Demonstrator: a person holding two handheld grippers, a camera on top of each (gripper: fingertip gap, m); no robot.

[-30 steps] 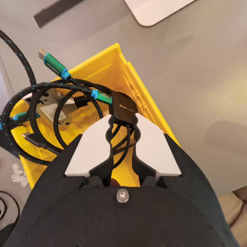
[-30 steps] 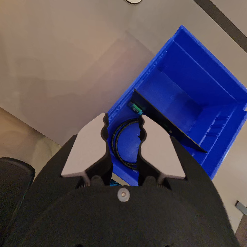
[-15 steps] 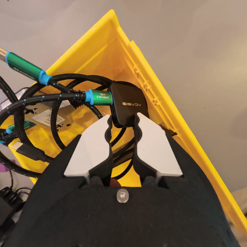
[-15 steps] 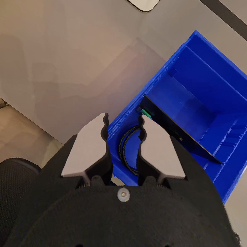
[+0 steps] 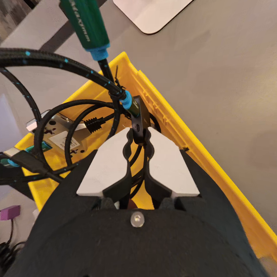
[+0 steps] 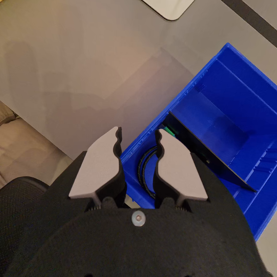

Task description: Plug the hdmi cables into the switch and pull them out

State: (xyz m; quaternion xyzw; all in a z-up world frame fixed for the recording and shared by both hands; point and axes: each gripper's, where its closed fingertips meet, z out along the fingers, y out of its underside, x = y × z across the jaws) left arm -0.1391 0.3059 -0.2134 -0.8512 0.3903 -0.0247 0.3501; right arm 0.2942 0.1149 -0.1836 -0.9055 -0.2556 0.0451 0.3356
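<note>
At far left of the left wrist view, black braided hdmi cables (image 5: pixel 45 61) flecked with blue loop over a yellow bin (image 5: pixel 194 157) on the grey table (image 5: pixel 217 67). One loose green plug (image 5: pixel 88 25) with a blue collar hangs blurred near the camera. Farther right, a second green plug (image 5: pixel 134 108) sits pushed into the switch (image 5: pixel 141 121), a small flat black box turned edge-on, with an oval port showing on its narrow side. The left gripper (image 5: pixel 138 131) is clamped on the lower end of that box, above the bin. On the right wrist view, the right gripper (image 6: pixel 137 130) stands with its jaws apart, holding nothing, over the near corner of a blue bin (image 6: pixel 232 104), where another coiled black cable (image 6: pixel 143 167) lies beside a dark divider (image 6: pixel 209 151).
</note>
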